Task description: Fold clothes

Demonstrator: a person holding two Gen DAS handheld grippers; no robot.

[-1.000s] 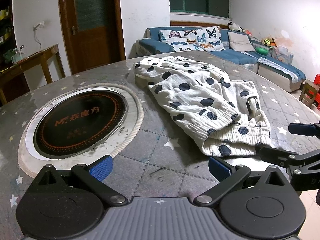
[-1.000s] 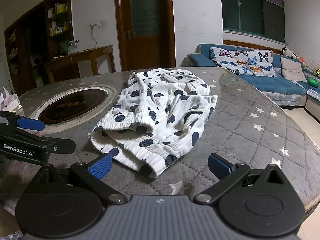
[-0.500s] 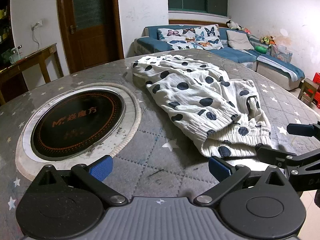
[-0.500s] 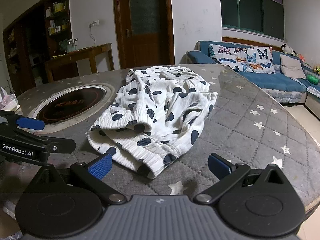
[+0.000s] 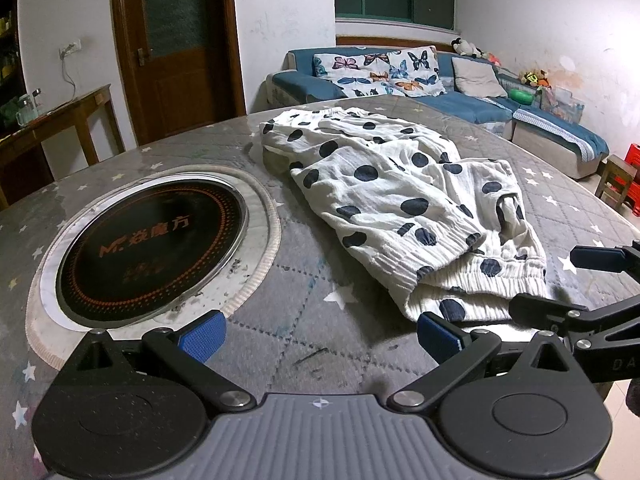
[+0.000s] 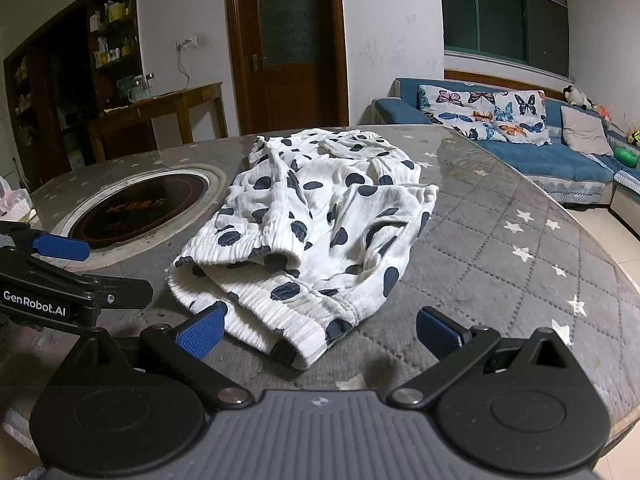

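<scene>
White trousers with dark blue dots point(image 5: 384, 200) lie crumpled on the round grey quilted table point(image 5: 280, 288), with the ribbed waistband nearest me. My left gripper point(image 5: 318, 336) is open over bare tabletop, left of the waistband, holding nothing. In the right wrist view the trousers point(image 6: 320, 224) sit straight ahead. My right gripper point(image 6: 318, 332) is open with its left pad beside the waistband edge. The right gripper point(image 5: 580, 284) shows at the right edge of the left wrist view, and the left gripper point(image 6: 60, 268) shows at the left edge of the right wrist view.
A round black induction plate point(image 5: 152, 244) is set into the table left of the trousers. A blue sofa point(image 5: 460, 96) with butterfly cushions stands behind, a wooden door point(image 5: 176, 40) and a side table point(image 5: 52, 120) at the back left. The table's edge point(image 6: 600, 320) curves close on the right.
Both grippers have moved closer to the trousers' waistband, so the garment looks larger and nearer. Both stayed open, and the trousers have not moved.
</scene>
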